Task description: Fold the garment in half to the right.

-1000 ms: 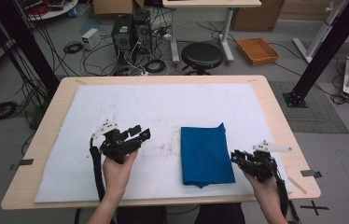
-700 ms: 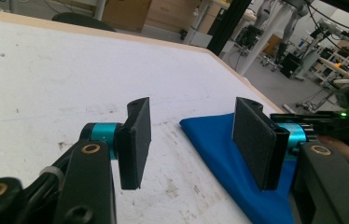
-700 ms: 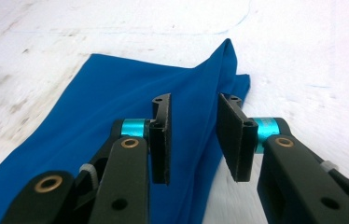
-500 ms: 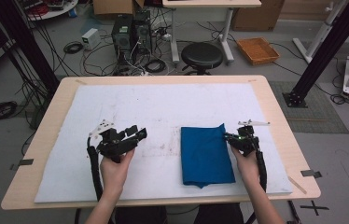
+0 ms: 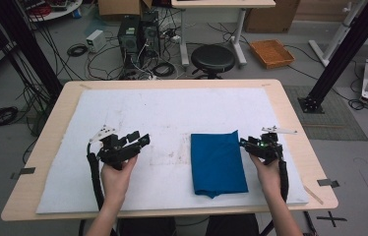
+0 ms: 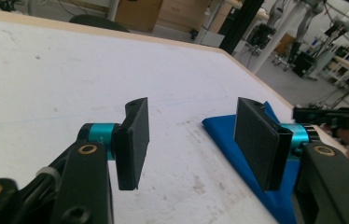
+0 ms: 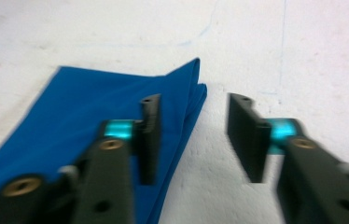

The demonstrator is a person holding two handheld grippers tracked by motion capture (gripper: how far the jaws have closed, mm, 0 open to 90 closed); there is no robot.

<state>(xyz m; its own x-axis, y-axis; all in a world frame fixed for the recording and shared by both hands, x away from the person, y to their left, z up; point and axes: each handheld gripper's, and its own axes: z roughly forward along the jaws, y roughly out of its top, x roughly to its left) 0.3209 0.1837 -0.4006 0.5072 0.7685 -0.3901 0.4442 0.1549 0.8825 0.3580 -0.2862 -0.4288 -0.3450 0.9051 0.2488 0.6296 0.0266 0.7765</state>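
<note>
1 blue cloth [image 5: 218, 162], folded, 2 tools [image 5: 249, 144], 1 table [image 5: 172, 84]

1. Blue cloth [image 5: 217, 163]: woven fabric, matt, smooth, folded flat with soft creases; layered edges show at its far corner.
2. White mat [image 5: 162, 113] over the table: matt, slightly rough, scuffed with grey smudges near the middle.
3. Table [image 5: 295, 125] edge: pale wood, smooth, satin.
4. My left gripper [image 6: 191, 140]: black matt plastic arms, brass-look pins, glossy teal metal collars; pads [image 6: 255, 135] finely textured, dull.
5. My right gripper [image 7: 192, 135]: same black matt plastic and teal collars.
</note>
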